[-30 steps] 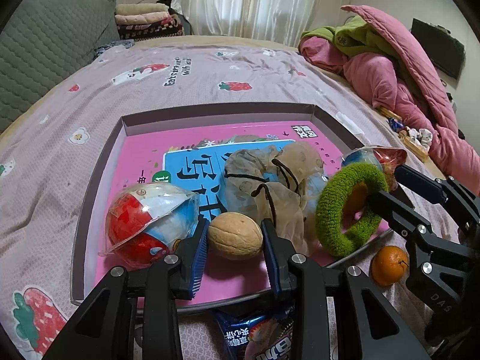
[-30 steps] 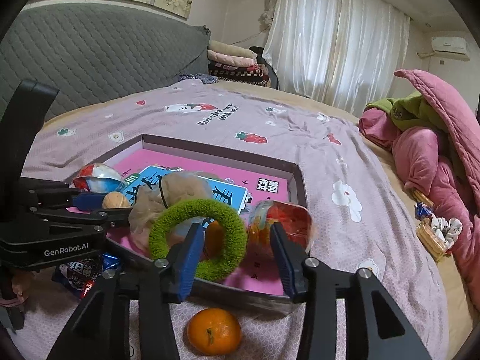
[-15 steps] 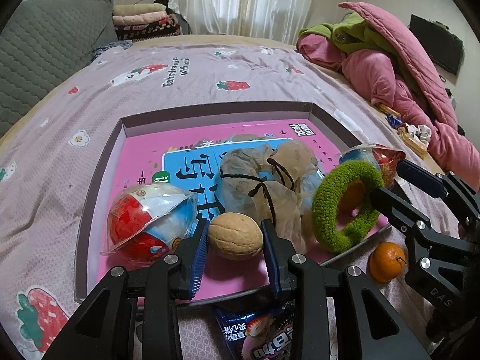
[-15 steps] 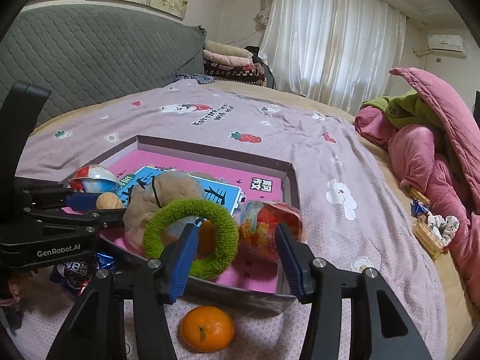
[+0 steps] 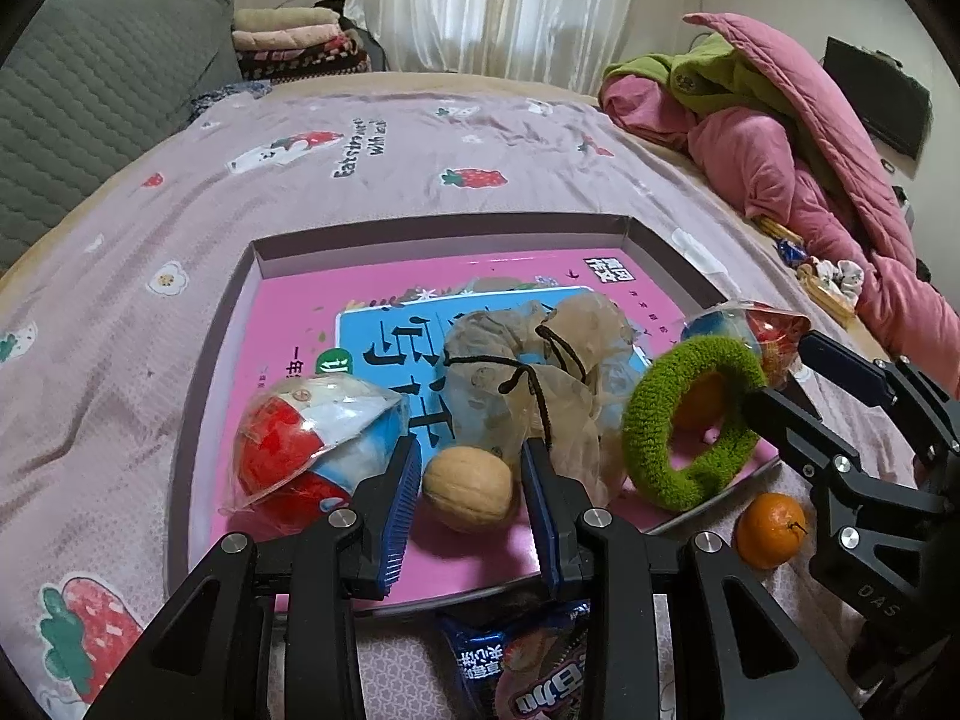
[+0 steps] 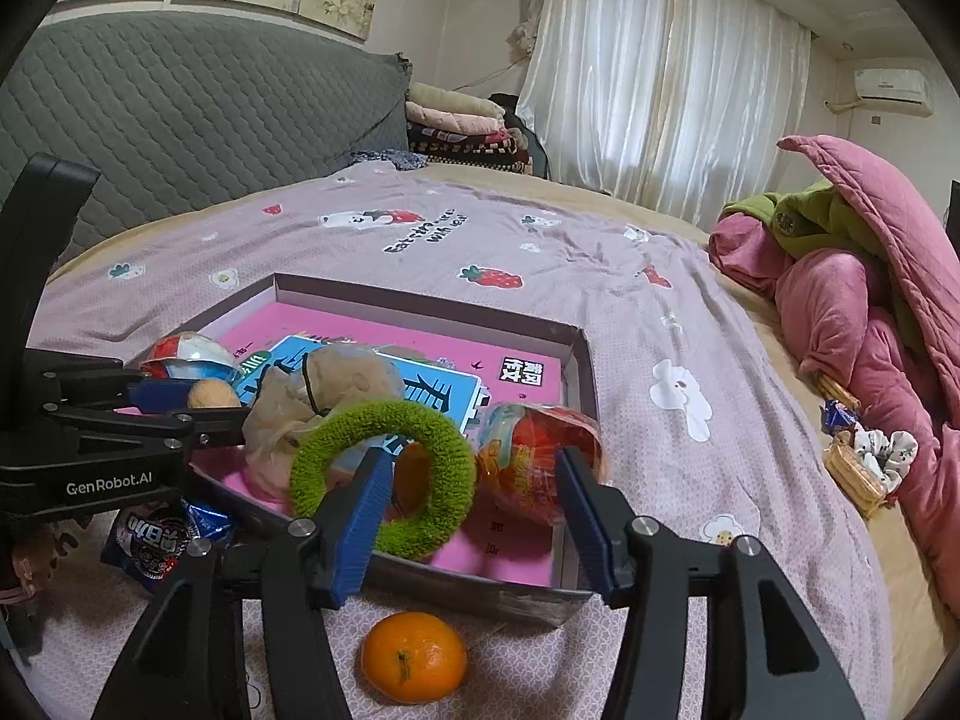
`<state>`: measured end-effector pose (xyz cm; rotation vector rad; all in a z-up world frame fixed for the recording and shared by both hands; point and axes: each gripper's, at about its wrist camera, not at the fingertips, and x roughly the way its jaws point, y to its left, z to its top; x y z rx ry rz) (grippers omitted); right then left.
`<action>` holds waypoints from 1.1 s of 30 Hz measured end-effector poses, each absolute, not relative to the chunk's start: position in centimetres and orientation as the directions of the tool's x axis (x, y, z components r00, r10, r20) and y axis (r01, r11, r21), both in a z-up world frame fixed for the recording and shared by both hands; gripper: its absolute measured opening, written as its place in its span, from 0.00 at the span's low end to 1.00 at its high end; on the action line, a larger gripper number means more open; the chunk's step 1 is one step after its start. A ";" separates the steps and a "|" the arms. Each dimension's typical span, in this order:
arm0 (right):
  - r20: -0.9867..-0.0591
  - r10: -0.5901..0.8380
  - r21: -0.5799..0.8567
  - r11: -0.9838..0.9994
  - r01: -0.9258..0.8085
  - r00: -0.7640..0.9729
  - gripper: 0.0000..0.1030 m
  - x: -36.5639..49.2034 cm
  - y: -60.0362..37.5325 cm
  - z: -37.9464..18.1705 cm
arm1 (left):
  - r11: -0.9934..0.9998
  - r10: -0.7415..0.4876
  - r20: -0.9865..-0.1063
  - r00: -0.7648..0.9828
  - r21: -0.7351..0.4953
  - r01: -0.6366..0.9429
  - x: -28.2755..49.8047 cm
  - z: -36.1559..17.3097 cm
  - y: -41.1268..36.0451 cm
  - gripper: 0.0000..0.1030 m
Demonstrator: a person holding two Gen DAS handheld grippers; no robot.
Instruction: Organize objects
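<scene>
We see a shallow tray with a pink floor lying on the bed. Our left claw sits low over the tray's near edge with a walnut between its blue pads; whether the pads press on the nut we cannot tell. Just left of it lies a wrapped red, white and blue ball; behind it, a crumpled mesh pouch.

Our right claw has just been opening and its jaws stand apart. A green fuzzy ring leans near its left pad, and a second wrapped ball lies by its right pad. A tangerine rests on the bed outside the tray, as does a snack packet.
</scene>
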<state>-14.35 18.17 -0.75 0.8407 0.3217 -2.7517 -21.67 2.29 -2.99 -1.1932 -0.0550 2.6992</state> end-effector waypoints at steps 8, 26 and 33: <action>-0.569 -0.177 -0.126 -0.946 0.298 -0.803 0.56 -14.5 18.4 -0.6 | -0.982 0.185 -0.730 -0.657 -0.108 -0.157 -21.7 -2.9 2.3 0.38; -0.537 -0.194 -0.119 -0.946 0.302 -0.821 0.59 -14.2 18.4 -0.1 | -0.981 0.195 -0.700 -0.687 -0.131 -0.145 -21.0 -1.0 1.4 0.61; -0.523 -0.202 -0.112 -0.947 0.302 -0.828 0.63 -14.0 18.6 0.4 | -0.984 0.180 -0.678 -0.713 -0.122 -0.132 -19.9 0.4 1.1 0.68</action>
